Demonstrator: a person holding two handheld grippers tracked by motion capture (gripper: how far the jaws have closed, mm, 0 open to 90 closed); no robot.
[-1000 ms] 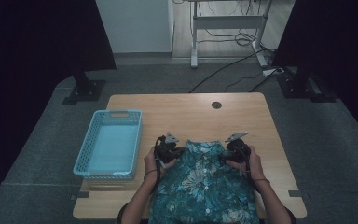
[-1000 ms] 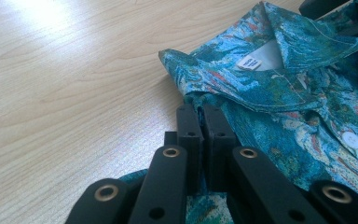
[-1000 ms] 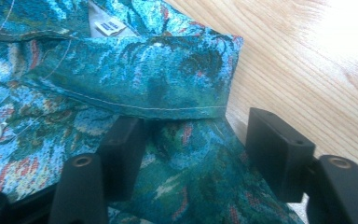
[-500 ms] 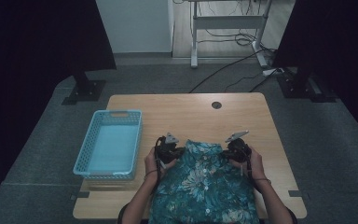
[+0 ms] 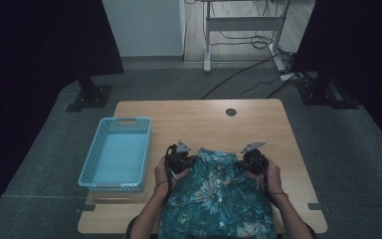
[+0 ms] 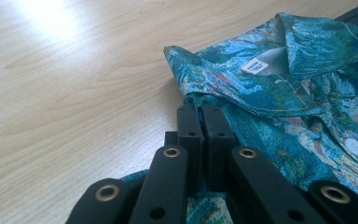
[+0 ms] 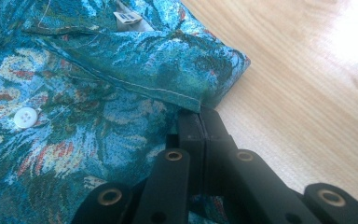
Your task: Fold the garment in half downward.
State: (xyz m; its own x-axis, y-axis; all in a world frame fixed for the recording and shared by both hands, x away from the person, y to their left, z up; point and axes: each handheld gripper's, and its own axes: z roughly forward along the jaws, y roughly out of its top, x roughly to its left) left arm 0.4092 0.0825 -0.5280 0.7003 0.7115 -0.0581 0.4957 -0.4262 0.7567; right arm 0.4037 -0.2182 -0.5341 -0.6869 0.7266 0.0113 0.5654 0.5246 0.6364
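Nearest to me, the shirt (image 5: 218, 199) lies flat on the worktop (image 5: 204, 124), its lower part running off the near edge. It is thin woven cloth, teal and blue with a floral print and touches of red, set with small round white buttons (image 7: 26, 117) down the front. My hands come up on either side of it.

My left hand-held gripper (image 5: 180, 160) sits at the shirt's left shoulder, its black jaws pressed together on the fabric just below the collar (image 6: 242, 88). My right hand-held gripper (image 5: 252, 158) sits at the right shoulder; its jaws have just been closing and now pinch the cloth at the collar's outer corner. Both have matte black plastic jaws with brass-ringed holes. A white label (image 6: 254, 66) shows inside the collar, between the two grips.

The worktop is pale wood-grain laminate, smooth, with rounded corners. To the left, near the shirt, stands a light blue plastic basket (image 5: 117, 177), rectangular with perforated walls. Farther off, a round dark grommet (image 5: 231, 112) sits in the worktop's far part.
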